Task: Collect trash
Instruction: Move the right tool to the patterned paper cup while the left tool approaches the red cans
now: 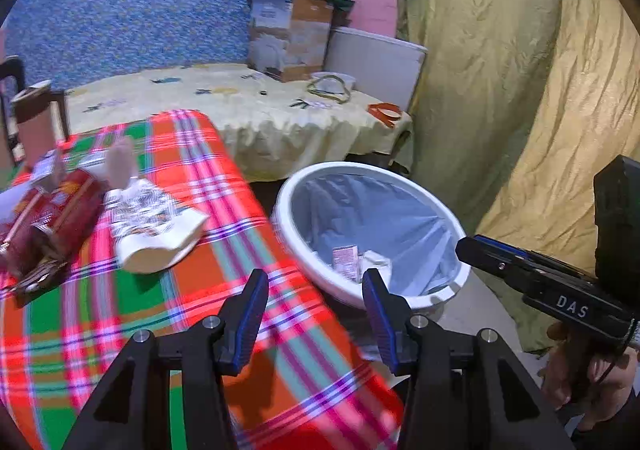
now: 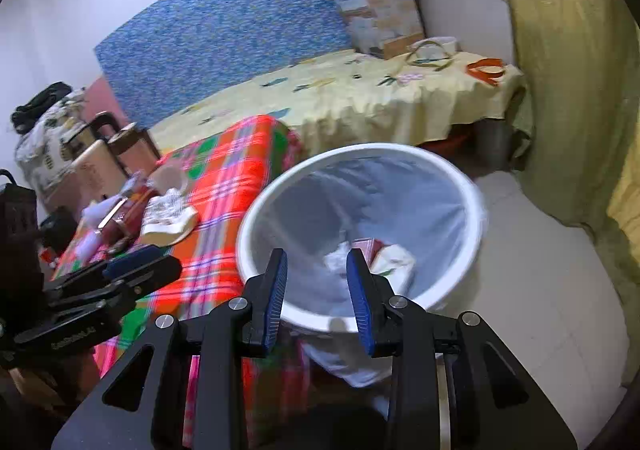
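Both your left gripper [image 1: 316, 314] and right gripper [image 2: 316, 294] hang with released, empty jaws by the white bin [image 2: 476, 206]. Next, reach left for the crumpled wrapper [image 1: 152, 222] on the plaid worktop [image 1: 224, 178].

Two wrist fisheyes angled down from close, both sharing white bin [image 1: 416, 300] [image 2: 256, 218] and plaid tablecloth [image 1: 224, 210] [image 2: 228, 186].
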`<state>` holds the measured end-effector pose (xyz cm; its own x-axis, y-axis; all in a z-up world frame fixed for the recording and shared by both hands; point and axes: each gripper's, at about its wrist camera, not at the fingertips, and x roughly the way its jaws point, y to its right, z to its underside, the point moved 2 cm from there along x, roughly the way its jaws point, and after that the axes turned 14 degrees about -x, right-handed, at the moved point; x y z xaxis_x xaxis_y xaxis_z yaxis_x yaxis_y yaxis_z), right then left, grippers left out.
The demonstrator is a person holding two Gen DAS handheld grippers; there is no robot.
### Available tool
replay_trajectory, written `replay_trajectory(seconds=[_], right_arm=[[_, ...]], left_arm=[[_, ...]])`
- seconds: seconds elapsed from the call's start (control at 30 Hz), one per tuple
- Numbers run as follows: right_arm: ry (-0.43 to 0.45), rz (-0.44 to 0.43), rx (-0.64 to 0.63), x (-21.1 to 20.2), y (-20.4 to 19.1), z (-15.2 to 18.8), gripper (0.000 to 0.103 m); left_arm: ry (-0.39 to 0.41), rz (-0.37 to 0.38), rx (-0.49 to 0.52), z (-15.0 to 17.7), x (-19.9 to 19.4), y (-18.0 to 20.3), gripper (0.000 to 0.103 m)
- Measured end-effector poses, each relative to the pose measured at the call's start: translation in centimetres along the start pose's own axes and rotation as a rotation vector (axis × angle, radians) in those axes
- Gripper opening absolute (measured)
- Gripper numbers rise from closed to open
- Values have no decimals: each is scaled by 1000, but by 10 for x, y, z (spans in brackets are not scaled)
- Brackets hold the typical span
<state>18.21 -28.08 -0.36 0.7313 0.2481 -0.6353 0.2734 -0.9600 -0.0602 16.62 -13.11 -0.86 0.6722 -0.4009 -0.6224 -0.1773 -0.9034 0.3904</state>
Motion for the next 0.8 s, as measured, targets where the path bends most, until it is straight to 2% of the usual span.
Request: replay_trajectory(seconds=[0.1,0.47,0.8], right_arm=[[-3,-55,-9,3,-13,1,33],[-25,-163,-69,8,-59,-1,33],[-45,-191,-151,9,-95,1,33]], left_arm=[[15,-23,-16,4,-13,-12,49],[78,-106,-94,18,-59,-55,49],[118,-178,-135,32,-88,-84,49]])
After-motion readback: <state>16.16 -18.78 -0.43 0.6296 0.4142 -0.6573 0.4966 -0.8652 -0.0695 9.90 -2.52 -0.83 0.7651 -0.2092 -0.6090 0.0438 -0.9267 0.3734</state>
